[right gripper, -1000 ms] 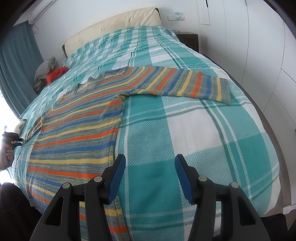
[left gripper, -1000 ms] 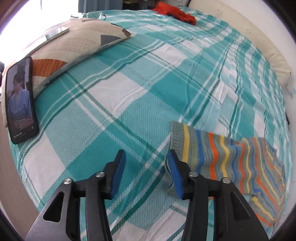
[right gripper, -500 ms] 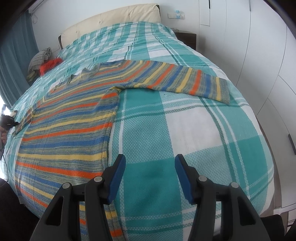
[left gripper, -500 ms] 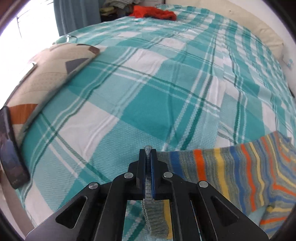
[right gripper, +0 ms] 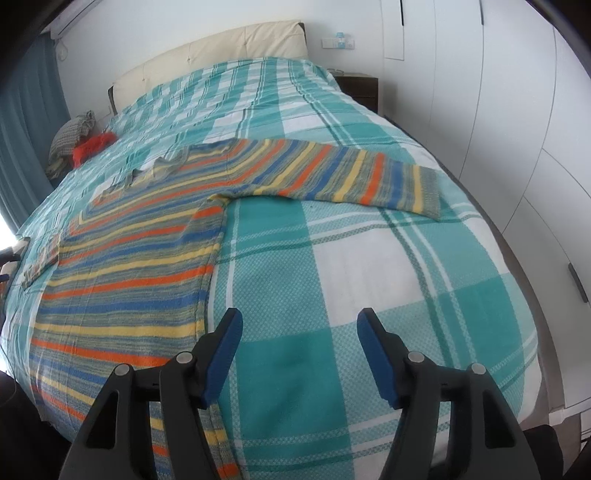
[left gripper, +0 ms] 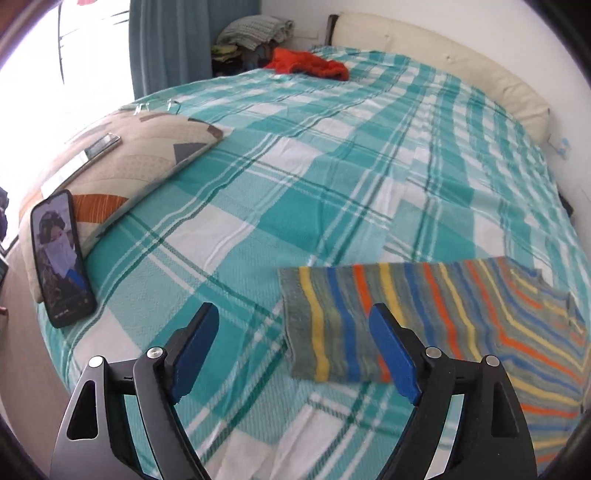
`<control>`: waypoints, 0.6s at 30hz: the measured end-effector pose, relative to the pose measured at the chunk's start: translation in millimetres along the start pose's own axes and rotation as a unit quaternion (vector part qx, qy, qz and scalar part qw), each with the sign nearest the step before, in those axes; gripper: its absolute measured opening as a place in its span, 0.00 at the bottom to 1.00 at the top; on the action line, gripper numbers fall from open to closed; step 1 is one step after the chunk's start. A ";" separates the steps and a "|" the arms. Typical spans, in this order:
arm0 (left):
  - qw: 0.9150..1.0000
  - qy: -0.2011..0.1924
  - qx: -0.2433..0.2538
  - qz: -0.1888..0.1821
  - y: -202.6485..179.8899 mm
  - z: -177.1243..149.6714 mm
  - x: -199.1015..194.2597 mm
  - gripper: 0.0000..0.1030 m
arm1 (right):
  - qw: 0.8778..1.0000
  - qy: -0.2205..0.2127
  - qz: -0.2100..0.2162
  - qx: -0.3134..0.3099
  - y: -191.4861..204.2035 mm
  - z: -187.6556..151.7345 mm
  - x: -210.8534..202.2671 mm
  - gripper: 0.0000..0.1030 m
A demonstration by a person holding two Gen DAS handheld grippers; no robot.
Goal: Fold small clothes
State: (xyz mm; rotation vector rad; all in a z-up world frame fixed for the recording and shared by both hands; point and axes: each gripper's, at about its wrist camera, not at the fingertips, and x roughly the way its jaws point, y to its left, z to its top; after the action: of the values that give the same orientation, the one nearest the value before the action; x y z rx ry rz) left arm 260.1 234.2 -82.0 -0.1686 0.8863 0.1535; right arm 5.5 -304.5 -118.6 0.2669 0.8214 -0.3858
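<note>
A striped sweater (right gripper: pixel 129 266) in grey, blue, yellow and orange lies flat on the teal plaid bedspread (right gripper: pixel 362 266), both sleeves spread out. In the left wrist view its left sleeve (left gripper: pixel 351 317) lies flat, the cuff end between and just beyond my fingertips. My left gripper (left gripper: pixel 291 332) hovers above it, jaws opening wide, pads touching nothing. In the right wrist view the other sleeve (right gripper: pixel 369 177) stretches toward the wardrobe side. My right gripper (right gripper: pixel 299 332) hangs above bare bedspread right of the sweater's body, jaws opening, nothing between them.
A phone (left gripper: pixel 61 254) leans against a patterned pillow (left gripper: pixel 122 166) at the bed's left edge. A red garment (left gripper: pixel 310 64) lies near the cream headboard (left gripper: pixel 443 62), with folded clothes (left gripper: pixel 255 31) beside it. White wardrobe doors (right gripper: pixel 517 110) run along the right side of the bed.
The left gripper shut on the sleeve cuff, pulled it out, then let go and rose back with wide jaws; the sleeve now lies flat. The right gripper's jaws widened slightly.
</note>
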 end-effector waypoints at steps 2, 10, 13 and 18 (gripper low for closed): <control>0.999 0.000 0.030 -0.030 -13.3 -24.8 -22.8 0.90 | 1.000 -0.014 -0.010 0.004 -2.2 3.7 -4.5 0.67; 0.992 0.024 0.103 -0.069 -65.1 -85.7 -8.3 0.93 | 0.997 -0.038 -0.062 -0.014 -6.4 30.6 13.8 0.76; 0.992 0.042 0.102 -0.060 -73.1 -93.5 17.3 0.96 | 0.996 -0.024 -0.088 -0.013 -13.7 33.6 39.8 0.76; 0.993 0.022 0.099 -0.061 -70.0 -111.8 32.8 1.00 | 0.994 0.006 -0.112 -0.011 -22.8 21.1 77.3 0.80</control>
State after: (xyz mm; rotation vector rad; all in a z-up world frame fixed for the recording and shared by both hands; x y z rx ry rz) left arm 210.3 144.5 -171.2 -0.0406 0.9271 -0.0527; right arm 57.3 -350.6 -164.7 0.1572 0.8699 -0.5851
